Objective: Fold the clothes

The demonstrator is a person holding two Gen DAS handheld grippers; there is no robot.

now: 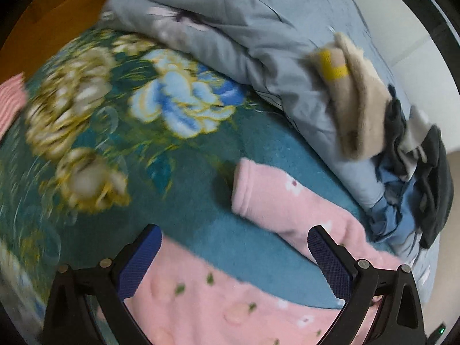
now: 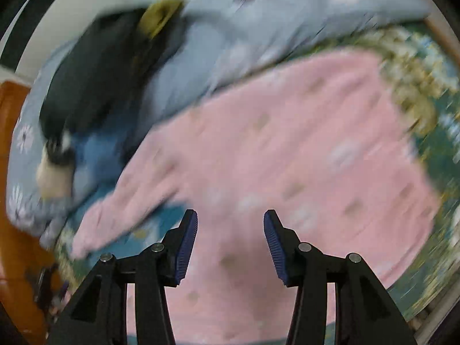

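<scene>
My left gripper [image 1: 234, 258] hangs with its jaws spread wide and nothing between them, above the pink fleece top [image 1: 230, 302] lying on the teal floral blanket [image 1: 115, 115]. One sleeve [image 1: 276, 198] stretches out toward the crumpled grey-blue quilt [image 1: 230, 23]. My right gripper [image 2: 230, 241] is also parted and empty, over the top's body [image 2: 287, 143]. A clothes pile [image 1: 402, 158] sits on the quilt, with a beige garment [image 1: 359, 100] on it.

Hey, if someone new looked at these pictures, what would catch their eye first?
Probably the pink fleece garment spread flat on the teal floral blanket, one sleeve stretched out. Behind it lies a bunched grey-blue quilt with a heap of unfolded clothes on it. Both the left hand-held gripper and the right hand-held gripper hover open above the pink fabric.
</scene>
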